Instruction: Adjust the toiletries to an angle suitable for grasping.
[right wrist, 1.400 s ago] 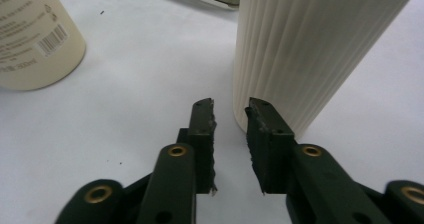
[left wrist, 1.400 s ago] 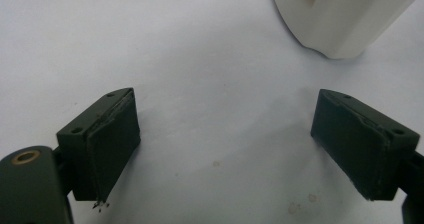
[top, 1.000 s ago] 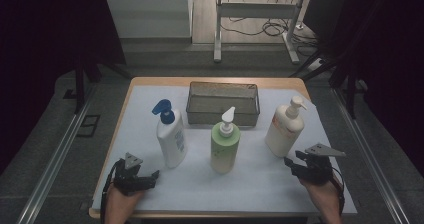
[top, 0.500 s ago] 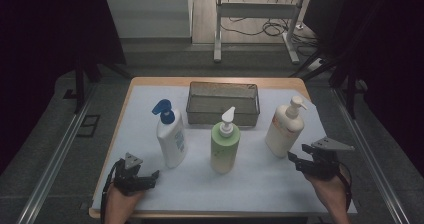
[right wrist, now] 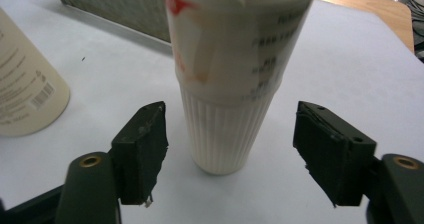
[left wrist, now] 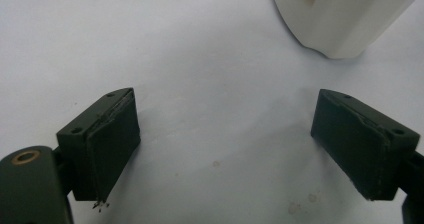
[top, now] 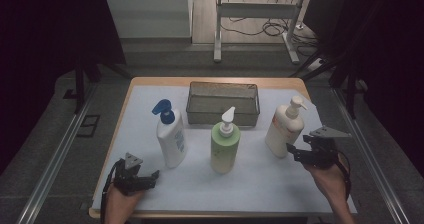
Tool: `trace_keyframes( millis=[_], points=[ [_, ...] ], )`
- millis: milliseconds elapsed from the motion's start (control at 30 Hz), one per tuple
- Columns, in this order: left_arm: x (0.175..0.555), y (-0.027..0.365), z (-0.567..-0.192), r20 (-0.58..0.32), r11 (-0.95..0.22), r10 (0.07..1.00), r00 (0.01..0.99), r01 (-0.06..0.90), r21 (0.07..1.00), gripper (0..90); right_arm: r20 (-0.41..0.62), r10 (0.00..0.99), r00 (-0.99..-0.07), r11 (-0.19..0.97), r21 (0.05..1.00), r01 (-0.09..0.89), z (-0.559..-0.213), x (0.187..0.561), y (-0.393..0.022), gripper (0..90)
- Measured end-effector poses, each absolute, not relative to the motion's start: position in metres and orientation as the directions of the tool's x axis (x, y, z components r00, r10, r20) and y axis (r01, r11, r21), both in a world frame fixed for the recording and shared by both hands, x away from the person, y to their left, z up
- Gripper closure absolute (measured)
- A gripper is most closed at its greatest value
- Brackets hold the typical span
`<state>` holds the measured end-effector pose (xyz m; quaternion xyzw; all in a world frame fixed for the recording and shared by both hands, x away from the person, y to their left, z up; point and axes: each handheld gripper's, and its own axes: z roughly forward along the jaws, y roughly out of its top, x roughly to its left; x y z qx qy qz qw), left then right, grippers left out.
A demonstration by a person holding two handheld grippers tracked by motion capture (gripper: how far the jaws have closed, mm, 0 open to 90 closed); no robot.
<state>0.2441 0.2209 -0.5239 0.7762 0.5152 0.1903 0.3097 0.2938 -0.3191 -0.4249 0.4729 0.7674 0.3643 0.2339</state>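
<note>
Three pump bottles stand on the white table cover [top: 260, 184]: a white one with a blue pump [top: 170, 136] at left, a green one [top: 225, 144] in the middle, a cream one with red print [top: 285, 129] [right wrist: 225, 84] at right. My right gripper [top: 291, 151] [right wrist: 230, 149] hovers just in front of the cream bottle, its jaws open and just widened, the bottle ahead of the pads and untouched. My left gripper [top: 150, 176] [left wrist: 225, 144] rests open near the front left edge, with nothing between its jaws. The blue-pump bottle's base [left wrist: 340, 19] lies ahead of it.
A dark mesh basket [top: 222, 104] stands at the back centre of the table. The green bottle's side [right wrist: 25, 84] lies left of the cream one in the right gripper view. Metal rails run along both sides of the table, and table legs and cables lie beyond.
My right gripper has lifted and moved toward the cream bottle, and its jaws have opened wider. The left gripper and the bottles have stayed in place.
</note>
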Motion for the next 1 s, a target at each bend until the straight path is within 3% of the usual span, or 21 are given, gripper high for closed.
trace_keyframes(
  millis=[1000],
  points=[
    [0.244,0.221,-0.524,-0.025,-0.276,0.918,0.396,0.682,0.677,11.6,-0.032,0.899,-0.438,0.293,0.785,0.546,-0.417,0.334,-0.294,27.8]
  ],
)
